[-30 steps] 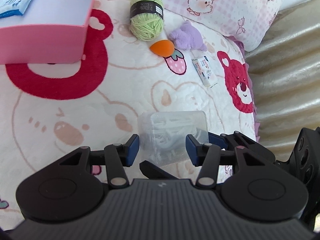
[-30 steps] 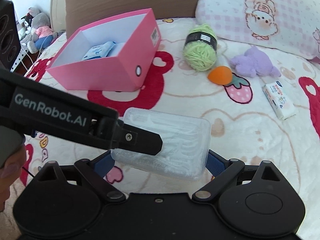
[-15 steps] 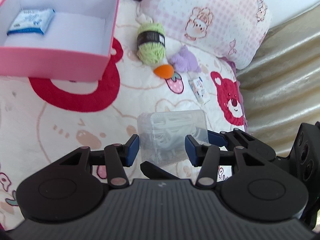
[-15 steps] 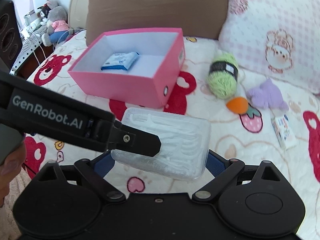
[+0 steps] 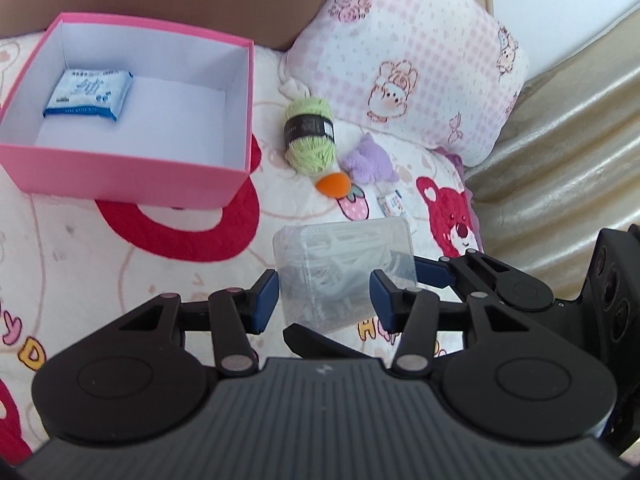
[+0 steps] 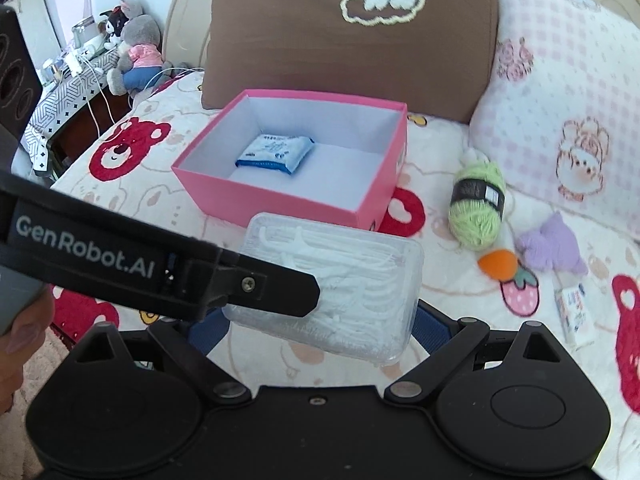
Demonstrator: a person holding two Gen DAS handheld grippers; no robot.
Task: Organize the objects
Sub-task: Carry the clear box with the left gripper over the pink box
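Observation:
A clear plastic box of white floss picks (image 6: 340, 284) is held above the bed, clamped between the pads of my right gripper (image 6: 320, 330). The same box (image 5: 344, 272) also lies between the blue pads of my left gripper (image 5: 323, 295), whose jaws stand around its end; whether they press it I cannot tell. A left finger (image 6: 256, 284) crosses over the box in the right wrist view. An open pink box (image 6: 296, 204) with a blue-white tissue pack (image 6: 276, 154) inside stands beyond; it also shows in the left wrist view (image 5: 132, 176).
On the bear-print blanket to the right lie a green yarn ball (image 6: 476, 208), an orange sponge (image 6: 498, 265), a purple plush (image 6: 552, 249) and a small white packet (image 6: 574, 312). A brown pillow (image 6: 352, 32) and a pink pillow (image 6: 568, 92) stand behind. A bedside table with plush toys (image 6: 132, 52) is at left.
Both grippers have risen together with the clear box; the bed objects look smaller and the inside of the pink box has come into full view.

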